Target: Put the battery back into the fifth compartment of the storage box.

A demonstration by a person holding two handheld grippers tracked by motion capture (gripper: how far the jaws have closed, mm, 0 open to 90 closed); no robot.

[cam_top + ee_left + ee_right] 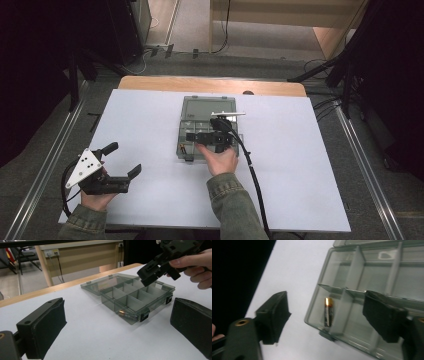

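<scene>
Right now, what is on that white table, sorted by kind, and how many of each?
Clear compartment box, lid open: 1
Battery, lying in a corner compartment of the box: 1
Hand-held grippers: 2, the left gripper with fingers apart beside the box, the right gripper over the box
Total: 4

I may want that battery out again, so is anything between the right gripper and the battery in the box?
Nothing visible. The right gripper hangs open above the battery, which lies in a corner compartment of the open box beside a divider.

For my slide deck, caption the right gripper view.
Open right tool above a compartment box, a battery lying in its corner cell.
</scene>
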